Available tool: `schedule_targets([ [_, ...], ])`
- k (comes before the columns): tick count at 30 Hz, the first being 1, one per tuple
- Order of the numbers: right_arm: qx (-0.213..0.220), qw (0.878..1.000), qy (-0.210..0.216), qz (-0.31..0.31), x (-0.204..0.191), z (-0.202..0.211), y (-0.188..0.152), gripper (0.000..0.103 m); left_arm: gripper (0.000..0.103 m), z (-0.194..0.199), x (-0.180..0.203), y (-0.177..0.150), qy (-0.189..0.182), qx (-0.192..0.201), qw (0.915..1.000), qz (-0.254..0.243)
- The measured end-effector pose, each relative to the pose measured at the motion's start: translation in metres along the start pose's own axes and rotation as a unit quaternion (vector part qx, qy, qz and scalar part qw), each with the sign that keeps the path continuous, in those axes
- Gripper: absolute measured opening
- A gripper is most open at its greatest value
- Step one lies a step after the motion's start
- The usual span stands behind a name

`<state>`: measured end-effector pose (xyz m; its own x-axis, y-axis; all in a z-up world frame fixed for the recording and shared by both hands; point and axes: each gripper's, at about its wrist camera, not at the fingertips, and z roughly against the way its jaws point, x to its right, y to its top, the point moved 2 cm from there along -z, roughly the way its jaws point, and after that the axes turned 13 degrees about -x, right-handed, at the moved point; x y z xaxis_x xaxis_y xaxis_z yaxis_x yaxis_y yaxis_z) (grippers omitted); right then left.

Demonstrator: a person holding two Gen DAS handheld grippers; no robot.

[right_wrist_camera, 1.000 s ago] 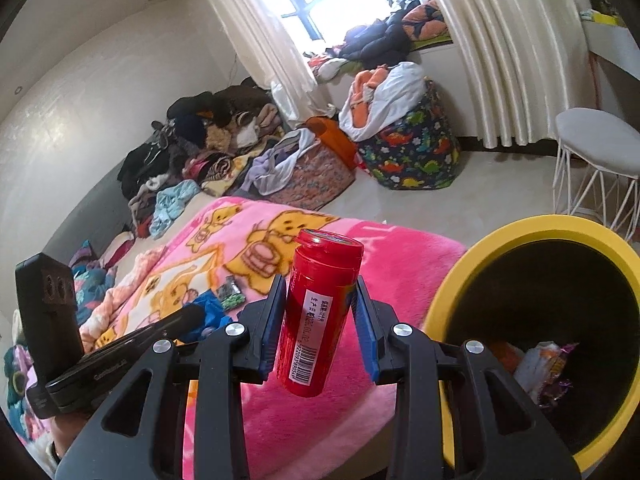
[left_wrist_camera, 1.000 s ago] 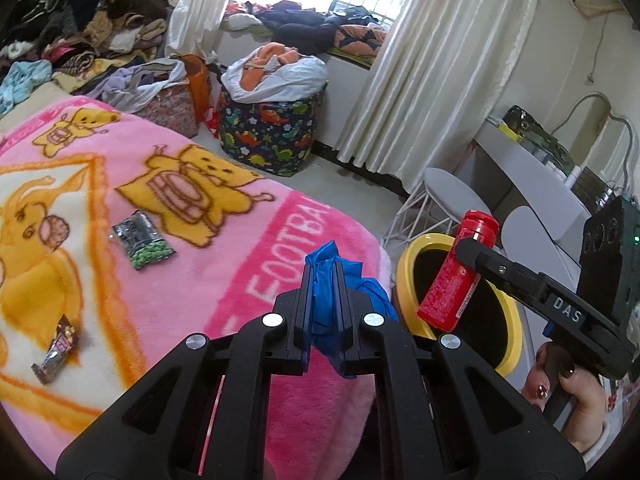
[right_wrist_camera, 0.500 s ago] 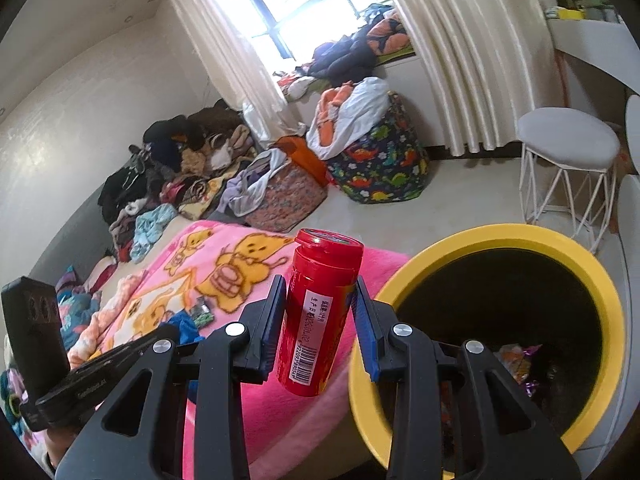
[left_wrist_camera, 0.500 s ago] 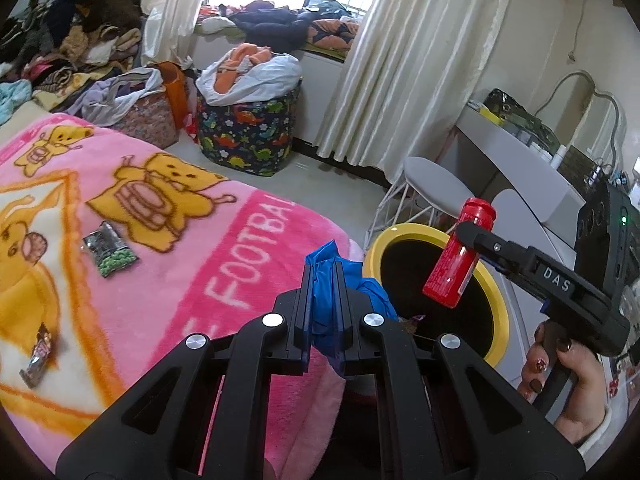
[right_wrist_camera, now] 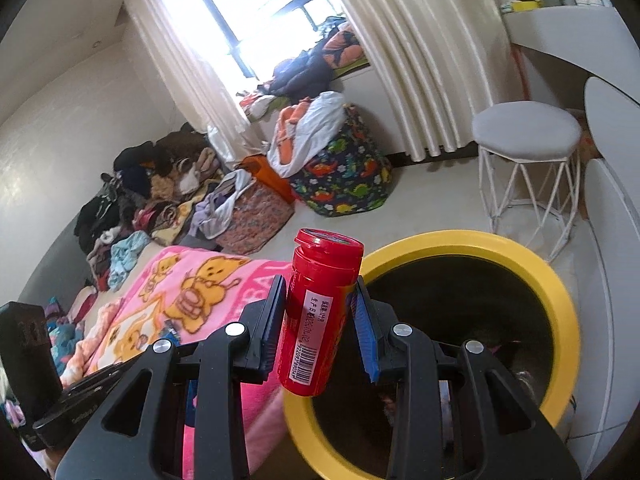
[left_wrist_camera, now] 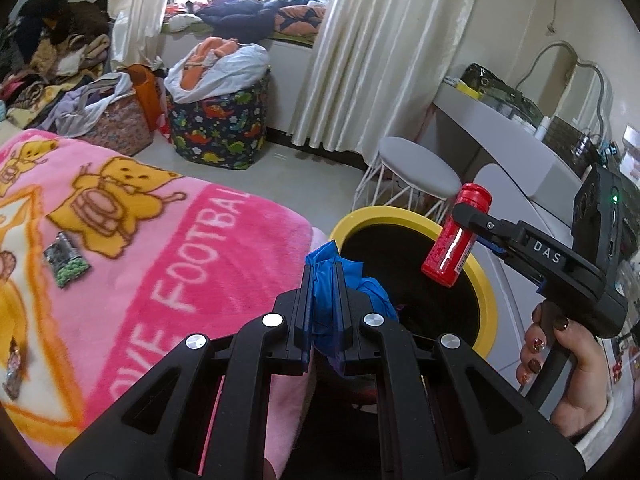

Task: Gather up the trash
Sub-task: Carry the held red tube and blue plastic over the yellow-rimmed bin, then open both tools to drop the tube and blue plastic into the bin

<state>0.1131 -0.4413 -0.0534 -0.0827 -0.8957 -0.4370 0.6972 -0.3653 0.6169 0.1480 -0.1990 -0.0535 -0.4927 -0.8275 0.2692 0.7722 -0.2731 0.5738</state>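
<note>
Red bottle [right_wrist_camera: 320,312] clamped between right gripper [right_wrist_camera: 318,320] jaws.

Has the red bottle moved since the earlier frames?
Yes. The red bottle, gripped in the right tool, has moved off the blanket toward the yellow bin.

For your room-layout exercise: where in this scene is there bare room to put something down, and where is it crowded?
Free: the pink blanket between the green snack packet and the yellow-rimmed bin; the grey stool seat; the floor between the dinosaur-print basket and the stool. Crowded: the clothes heap by the wall and the window ledge.
</note>
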Motion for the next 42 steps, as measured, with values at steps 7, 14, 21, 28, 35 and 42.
schedule_targets([
  [7, 0.004, 1.000, -0.014, -0.025, 0.026, 0.003, -0.001, 0.032, 0.005, -0.017, 0.020, 0.001, -0.010, -0.010, 0.9996, -0.023],
  [14, -0.002, 0.998, -0.031, -0.045, 0.046, 0.002, -0.004, 0.032, 0.005, -0.036, 0.038, 0.001, -0.019, -0.024, 0.9986, -0.043],
  [21, -0.007, 0.997, -0.044, -0.066, 0.066, 0.000, -0.006, 0.032, 0.005, -0.058, 0.055, -0.002, -0.031, -0.044, 0.9967, -0.061],
  [28, -0.007, 0.995, -0.050, -0.085, 0.078, 0.000, -0.007, 0.034, 0.005, -0.080, 0.067, 0.000, -0.046, -0.060, 0.9945, -0.073],
  [35, -0.005, 0.993, -0.056, -0.103, 0.085, -0.001, -0.008, 0.054, 0.054, -0.087, 0.062, 0.005, -0.044, -0.055, 0.9958, -0.059],
  [42, -0.006, 0.994, -0.056, -0.093, 0.076, -0.002, -0.007, 0.067, 0.092, -0.062, 0.049, 0.004, -0.019, -0.011, 0.9984, -0.052],
])
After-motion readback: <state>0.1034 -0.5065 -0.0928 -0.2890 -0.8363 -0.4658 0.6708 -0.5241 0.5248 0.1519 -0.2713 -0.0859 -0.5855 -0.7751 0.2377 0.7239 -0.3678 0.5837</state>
